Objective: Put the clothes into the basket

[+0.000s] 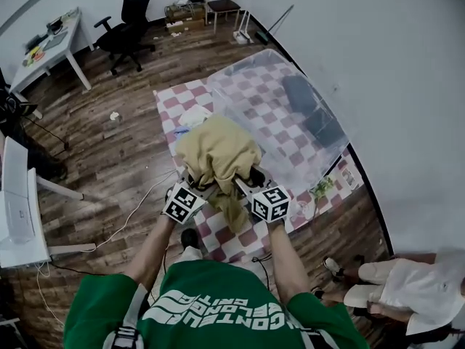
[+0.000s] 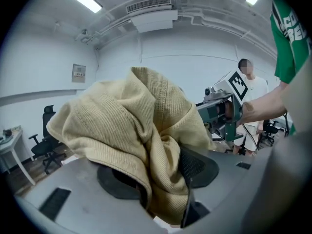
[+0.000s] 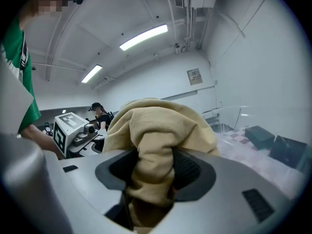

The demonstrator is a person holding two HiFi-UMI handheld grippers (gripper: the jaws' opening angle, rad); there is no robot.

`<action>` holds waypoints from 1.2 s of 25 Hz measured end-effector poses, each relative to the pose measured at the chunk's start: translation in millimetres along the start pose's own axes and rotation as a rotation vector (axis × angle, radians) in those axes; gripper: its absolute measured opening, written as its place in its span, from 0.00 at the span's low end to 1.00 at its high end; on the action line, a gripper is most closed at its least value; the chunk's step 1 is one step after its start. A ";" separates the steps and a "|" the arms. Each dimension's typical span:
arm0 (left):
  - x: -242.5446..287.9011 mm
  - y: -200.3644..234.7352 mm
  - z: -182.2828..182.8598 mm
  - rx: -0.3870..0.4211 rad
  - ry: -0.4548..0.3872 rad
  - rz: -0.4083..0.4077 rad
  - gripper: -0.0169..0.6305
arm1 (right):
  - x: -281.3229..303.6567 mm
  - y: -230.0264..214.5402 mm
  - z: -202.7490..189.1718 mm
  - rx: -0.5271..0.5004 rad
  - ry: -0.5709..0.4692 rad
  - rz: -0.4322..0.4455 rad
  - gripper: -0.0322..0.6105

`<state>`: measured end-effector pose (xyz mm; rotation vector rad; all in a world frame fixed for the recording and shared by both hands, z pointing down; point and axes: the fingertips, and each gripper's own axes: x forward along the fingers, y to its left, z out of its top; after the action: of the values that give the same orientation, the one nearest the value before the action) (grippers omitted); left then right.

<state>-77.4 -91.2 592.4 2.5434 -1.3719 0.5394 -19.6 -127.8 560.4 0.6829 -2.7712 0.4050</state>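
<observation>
A tan corduroy garment (image 1: 218, 155) hangs bunched between my two grippers, lifted above the checked table (image 1: 190, 97). My left gripper (image 1: 193, 187) is shut on the garment (image 2: 146, 145), with cloth spilling over both jaws. My right gripper (image 1: 251, 182) is shut on another fold of the same garment (image 3: 156, 150). The clear plastic basket (image 1: 290, 111) lies just beyond and to the right of the garment, with dark clothes (image 1: 299, 93) inside. A pale cloth (image 1: 192, 116) lies on the table behind the garment.
A white wall runs along the right. A black office chair (image 1: 131, 20) and a white desk (image 1: 43, 49) stand at the back left. White equipment (image 1: 18, 202) sits at the left edge. A person in light clothes (image 1: 407, 286) crouches at the lower right.
</observation>
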 end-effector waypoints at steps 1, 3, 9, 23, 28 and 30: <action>-3.1 4.2 8.3 0.015 -0.012 0.011 0.37 | 0.9 1.2 9.5 -0.012 -0.015 0.003 0.40; -9.1 11.9 25.1 0.043 -0.037 0.032 0.37 | 1.8 3.3 28.6 -0.038 -0.046 0.007 0.40; -25.6 33.5 78.0 0.119 -0.117 0.087 0.37 | 2.4 9.4 88.7 -0.124 -0.136 0.014 0.40; -53.3 70.2 229.3 0.315 -0.293 0.220 0.37 | -19.1 6.9 243.0 -0.308 -0.359 0.013 0.40; -48.5 77.5 276.2 0.353 -0.340 0.244 0.37 | -30.0 -6.2 286.2 -0.343 -0.417 -0.004 0.40; -47.0 78.3 292.8 0.368 -0.358 0.248 0.37 | -35.5 -10.6 301.1 -0.356 -0.438 -0.011 0.40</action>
<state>-101.8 -198.8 306.2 2.8835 -1.8846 0.4217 -38.5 -220.5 272.2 0.7684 -3.1160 -0.2747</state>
